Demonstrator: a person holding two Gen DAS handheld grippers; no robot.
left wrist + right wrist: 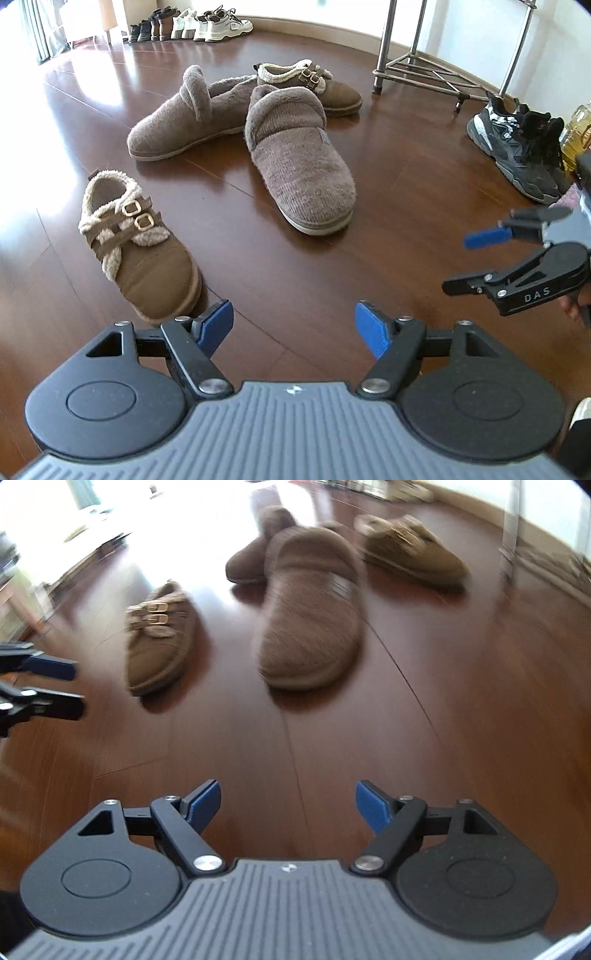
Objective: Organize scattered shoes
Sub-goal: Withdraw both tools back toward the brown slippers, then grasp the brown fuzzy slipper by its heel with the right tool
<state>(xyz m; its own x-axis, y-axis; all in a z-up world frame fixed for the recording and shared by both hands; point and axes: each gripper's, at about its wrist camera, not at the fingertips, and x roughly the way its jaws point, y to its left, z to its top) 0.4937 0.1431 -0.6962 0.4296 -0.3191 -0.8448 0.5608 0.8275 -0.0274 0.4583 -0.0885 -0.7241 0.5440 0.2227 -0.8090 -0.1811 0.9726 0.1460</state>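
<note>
Dark polished wooden floor (388,192) carries four scattered shoes. My left tool (294,325) and right tool (288,805) hover spread, holding nothing. Nearest the left tool, the brown fleece-trimmed buckle shoe (140,251) points toe toward me; its mate (314,86) lies beyond the two grey-brown fuzzy slippers (299,162), which splay apart. Pairing looks unfinished; I judge the next grasp wants a heel rim.

Wood floor (406,221) w/ scattered shoes (301,162)

"DAS" in white letters, side of right tool (458,260)
</note>
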